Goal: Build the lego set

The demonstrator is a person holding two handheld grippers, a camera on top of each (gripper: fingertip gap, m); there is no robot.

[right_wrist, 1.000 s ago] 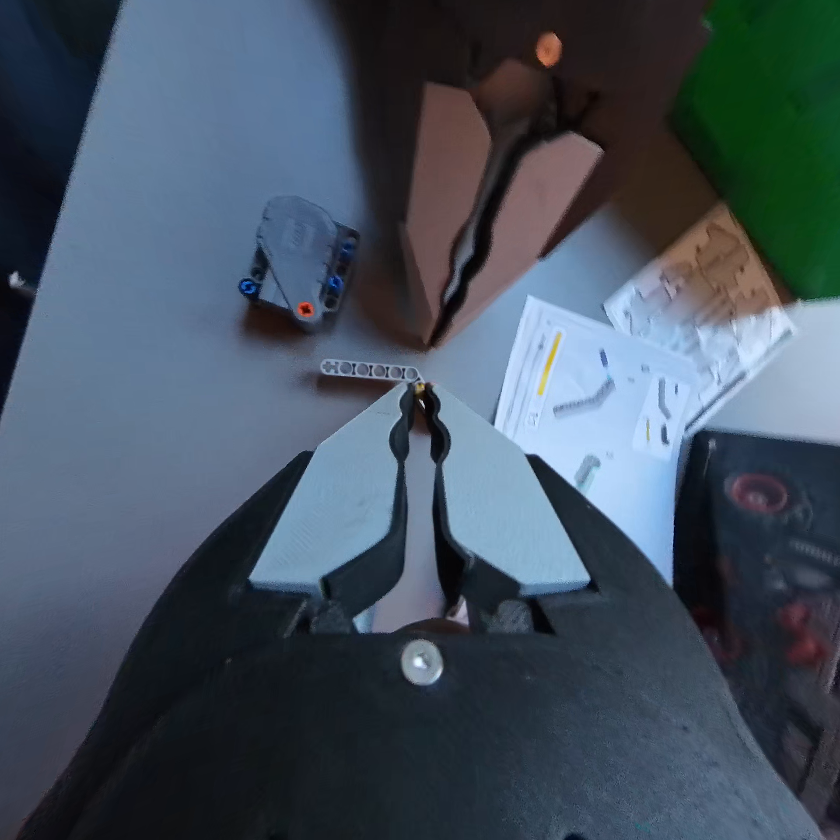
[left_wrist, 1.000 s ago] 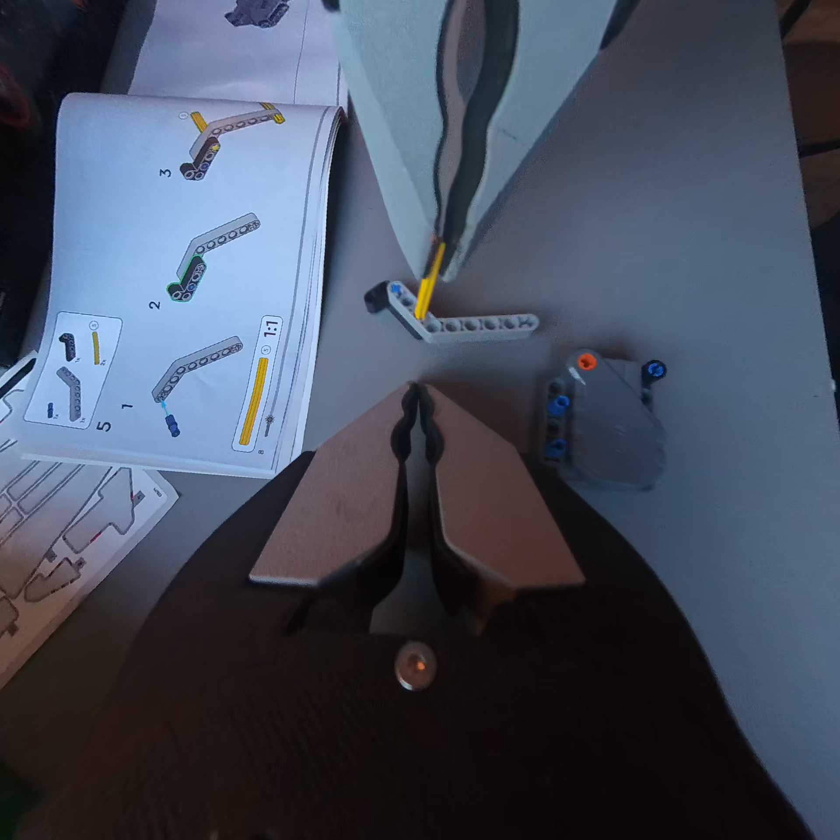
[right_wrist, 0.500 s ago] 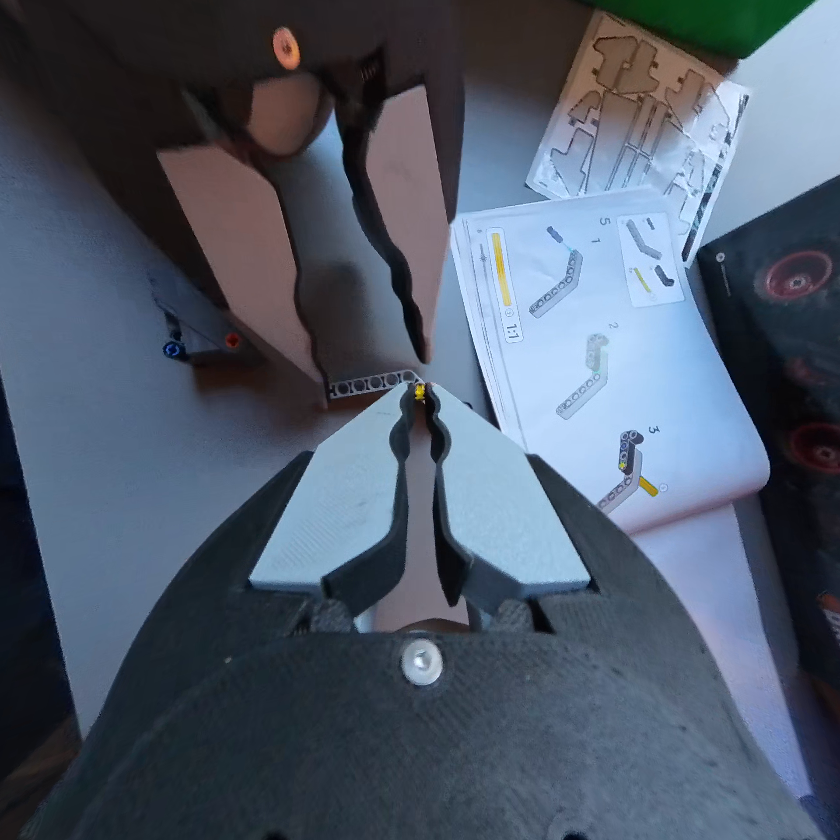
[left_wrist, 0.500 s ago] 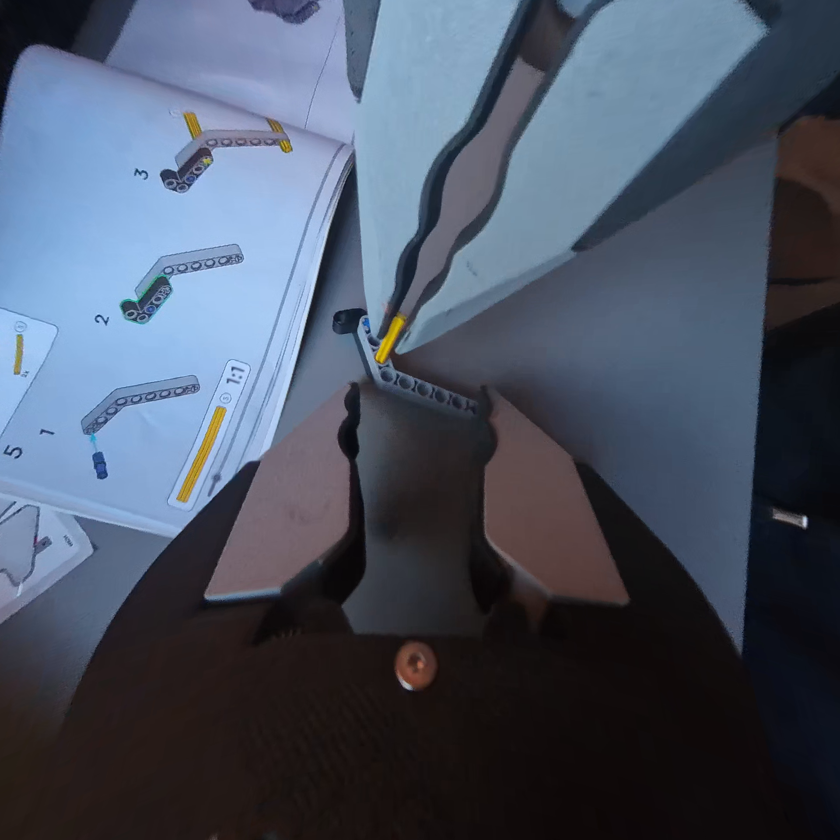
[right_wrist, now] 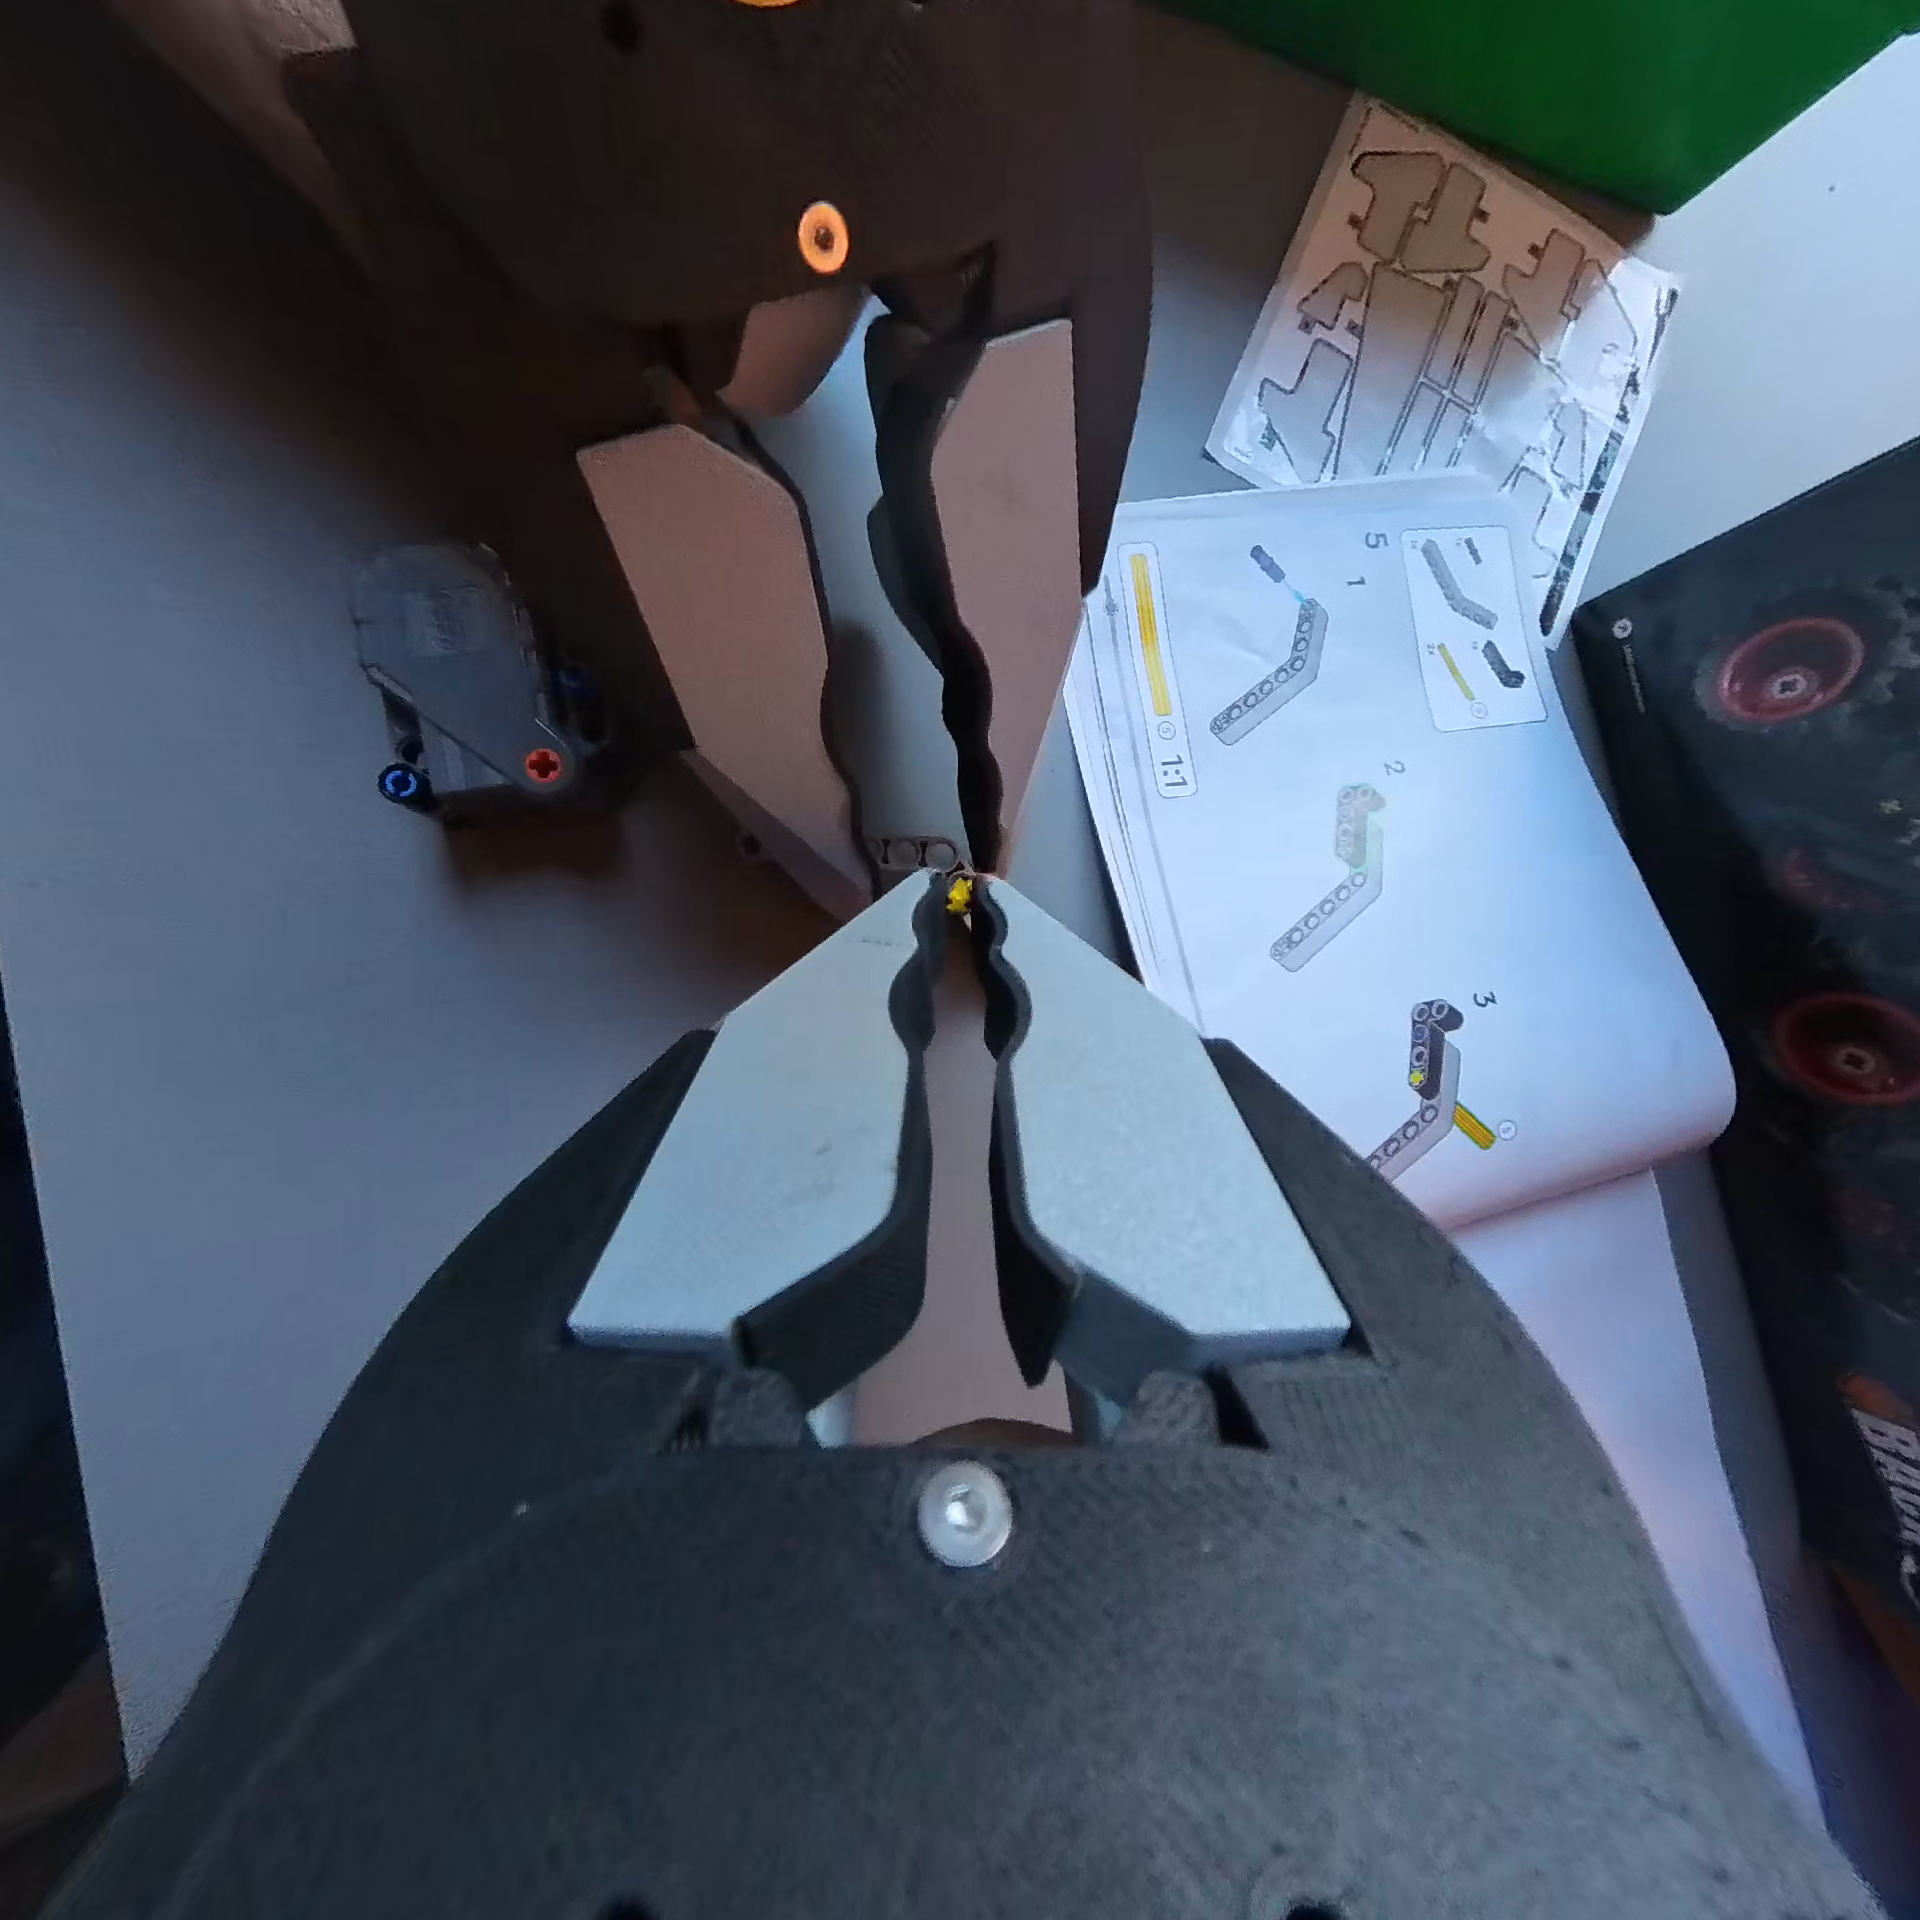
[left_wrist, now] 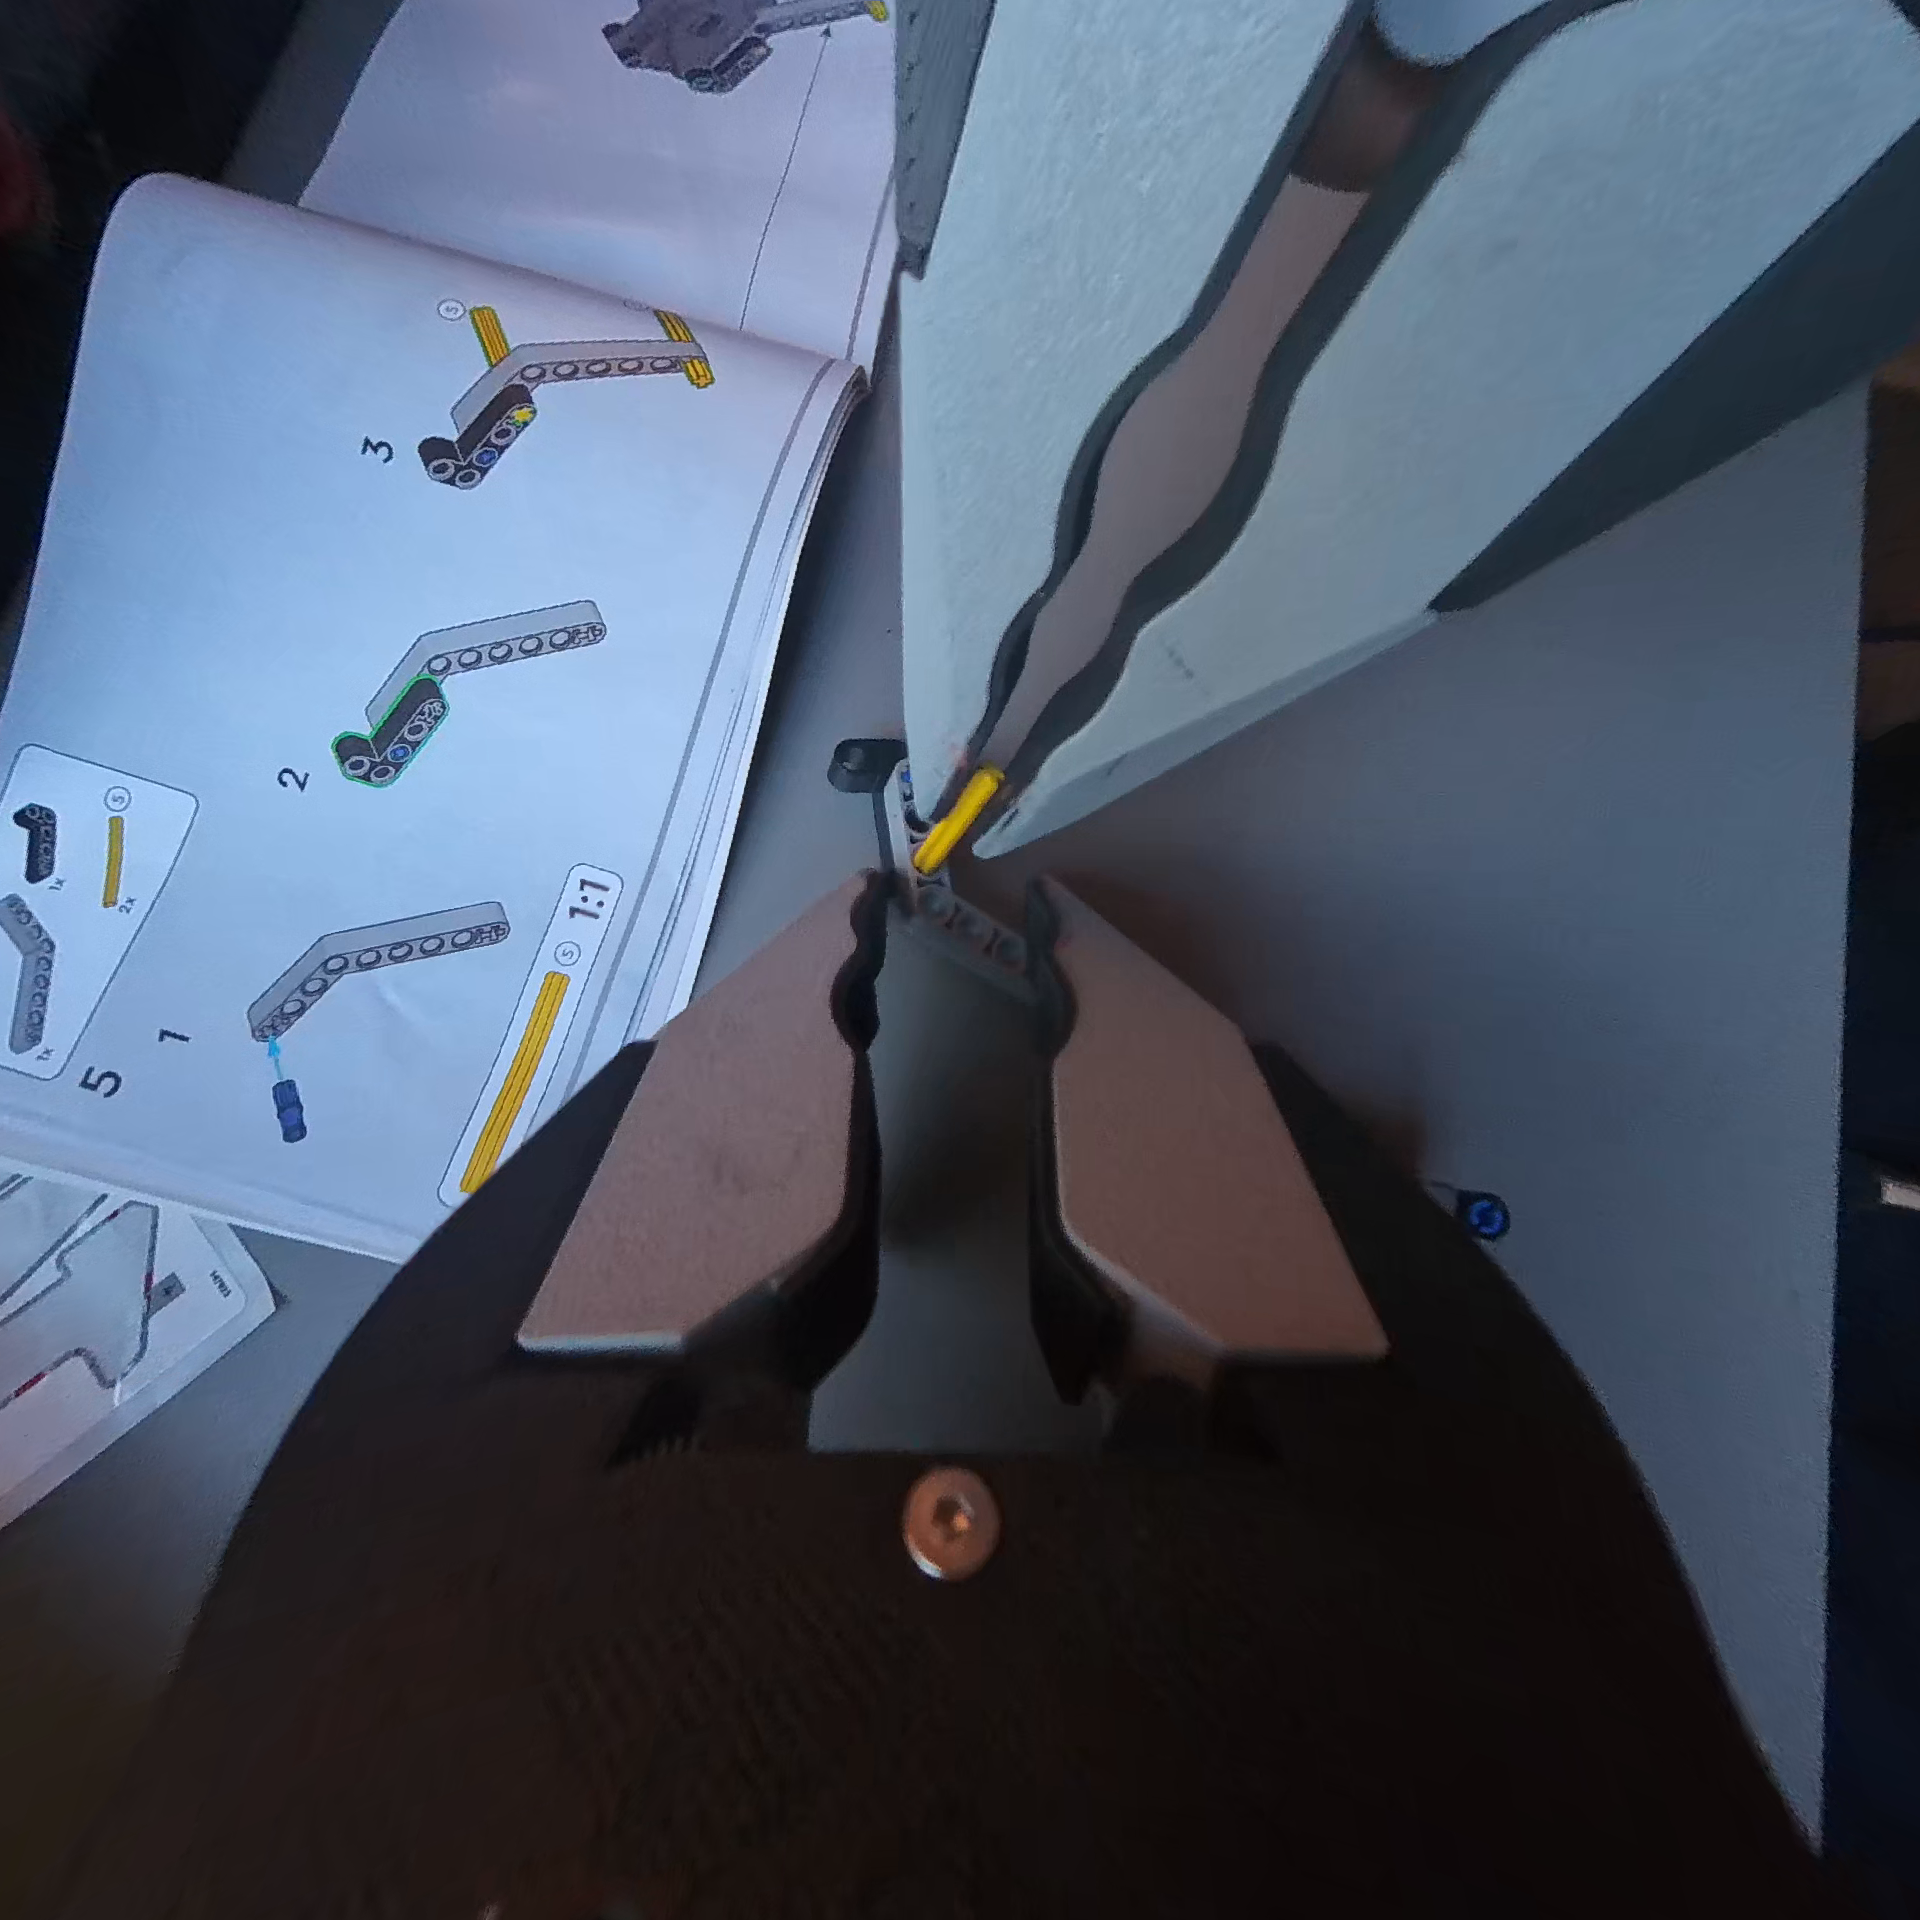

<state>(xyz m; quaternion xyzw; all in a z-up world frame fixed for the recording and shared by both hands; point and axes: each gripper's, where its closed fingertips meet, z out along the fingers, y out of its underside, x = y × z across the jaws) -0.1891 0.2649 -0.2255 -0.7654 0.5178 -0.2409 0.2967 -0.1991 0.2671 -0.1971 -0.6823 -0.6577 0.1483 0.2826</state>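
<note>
A grey bent beam (left_wrist: 971,925) with a black piece (left_wrist: 857,762) on its short end lies on the grey table. My right gripper (right_wrist: 958,894) is shut on a yellow axle (left_wrist: 956,821) and holds its lower end at a hole near the beam's bend. It enters the left wrist view from above (left_wrist: 977,800). My left gripper (left_wrist: 956,909) has brown fingers set a few holes apart over the beam's long arm, and its right finger (left_wrist: 1049,935) covers the far part. The beam (right_wrist: 914,852) shows between those fingers in the right wrist view. I cannot tell if they touch it.
An open instruction booklet (left_wrist: 416,675) lies left of the beam, a sticker sheet (left_wrist: 94,1299) beside it. A dark grey block (right_wrist: 468,675) with a blue pin (right_wrist: 400,781) sits behind the left gripper. A green box (right_wrist: 1558,83) and a black box (right_wrist: 1787,935) flank the booklet. The tips of both grippers are at nearly the same place. The dark grey block (right_wrist: 468,675) is about equally far from each gripper, around 9 centimetres.
My left gripper opened, moved up to the beam and has since narrowed its jaws over it. My right gripper kept the yellow axle at the beam's bend.
</note>
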